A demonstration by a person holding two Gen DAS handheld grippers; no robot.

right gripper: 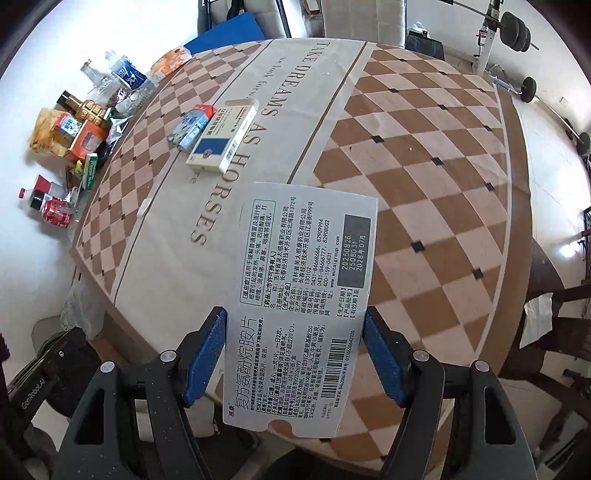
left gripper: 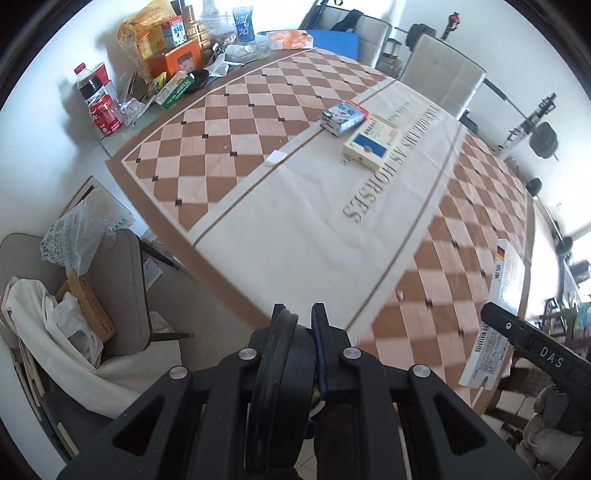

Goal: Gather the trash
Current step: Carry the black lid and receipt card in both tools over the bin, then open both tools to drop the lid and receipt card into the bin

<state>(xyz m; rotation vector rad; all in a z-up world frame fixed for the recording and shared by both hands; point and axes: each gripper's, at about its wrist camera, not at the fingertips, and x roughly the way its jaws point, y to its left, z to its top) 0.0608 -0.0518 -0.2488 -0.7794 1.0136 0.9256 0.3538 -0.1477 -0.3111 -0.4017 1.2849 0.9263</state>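
Observation:
My right gripper (right gripper: 295,317) is shut on a flat white medicine box (right gripper: 306,258) printed with black text. The blue pads (right gripper: 207,350) press its two long edges and hold it above the table's near edge. The left wrist view shows the same box (left gripper: 496,314) at the right with one of the right gripper's fingers (left gripper: 517,332) on it. My left gripper (left gripper: 300,314) is shut over the table's near corner; what sits low between its fingers is unclear. On the tablecloth (left gripper: 295,221) lie a blue-white carton (left gripper: 343,116), a cream-and-blue box (left gripper: 371,142) and a small white scrap (left gripper: 275,157).
Clutter lines the table's far left edge: a red cola can (left gripper: 105,112), a cola bottle (left gripper: 88,83), an orange box (left gripper: 177,61) and a yellow bag (left gripper: 144,26). A chair (left gripper: 118,280) piled with bags stands left of the table. More chairs (left gripper: 443,70) and weights stand beyond.

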